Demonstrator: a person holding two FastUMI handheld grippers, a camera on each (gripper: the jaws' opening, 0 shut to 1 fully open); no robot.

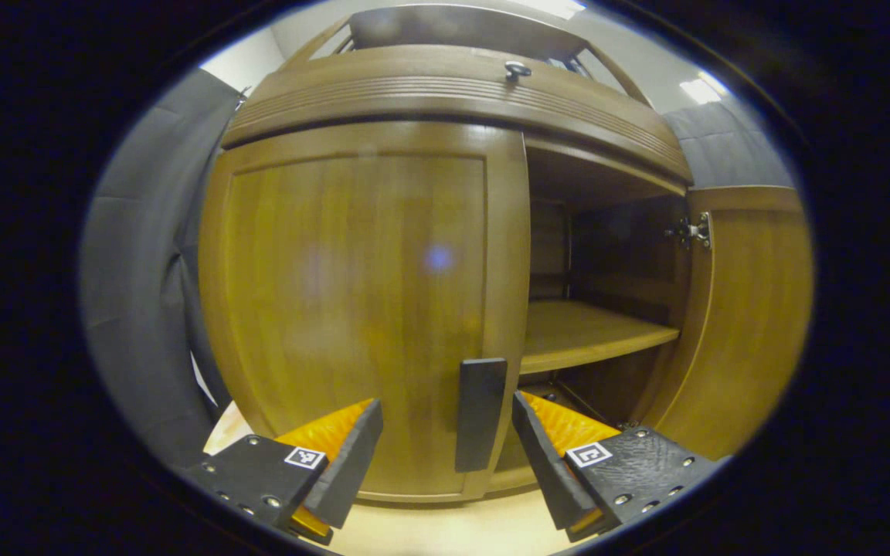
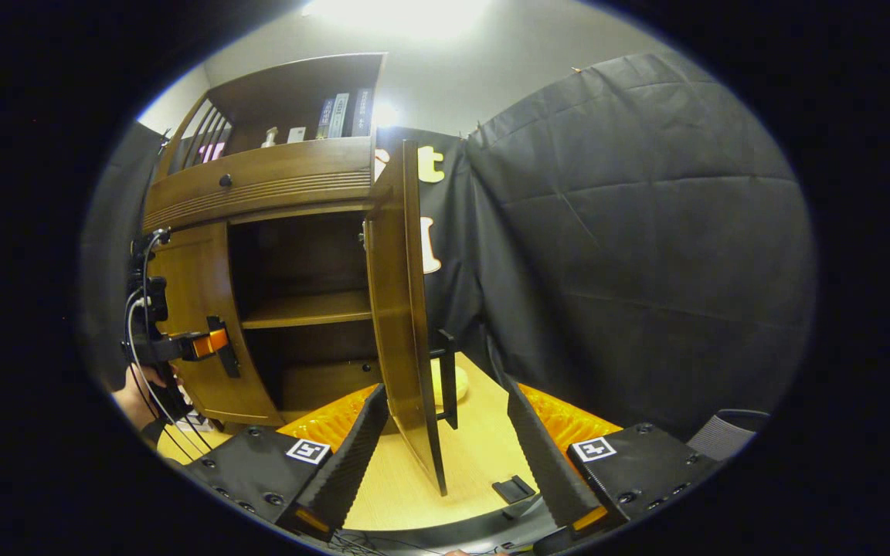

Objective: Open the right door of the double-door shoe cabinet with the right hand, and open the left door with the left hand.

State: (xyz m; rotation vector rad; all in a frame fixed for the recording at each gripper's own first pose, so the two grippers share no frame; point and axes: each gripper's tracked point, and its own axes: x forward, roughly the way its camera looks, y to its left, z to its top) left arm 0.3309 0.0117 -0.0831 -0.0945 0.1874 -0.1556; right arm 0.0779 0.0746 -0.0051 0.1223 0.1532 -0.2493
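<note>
Both grippers spread before the shoe cabinet, right door swung out, left door closed.

In the left gripper view the left gripper point(image 1: 445, 455) has its fingers spread wide, and the dark upright handle point(image 1: 480, 415) of the left door point(image 1: 360, 309) stands in the gap between them, nearer the right-hand finger; I cannot tell whether either finger touches it. That door lies flat against the shoe cabinet point(image 1: 453, 85), long axis upright, with the handle at its lower inner edge. Beside it the open bay shows a wooden shelf point(image 1: 592, 332). In the right gripper view the right gripper point(image 2: 445, 455) is also spread, holding nothing; the right door point(image 2: 402, 324) stands edge-on out from the cabinet, upright, its lower corner between the fingers, with its black handle point(image 2: 447, 378) on the far face. The left gripper appears by the left door's handle, held in a hand point(image 2: 140, 398).
</note>
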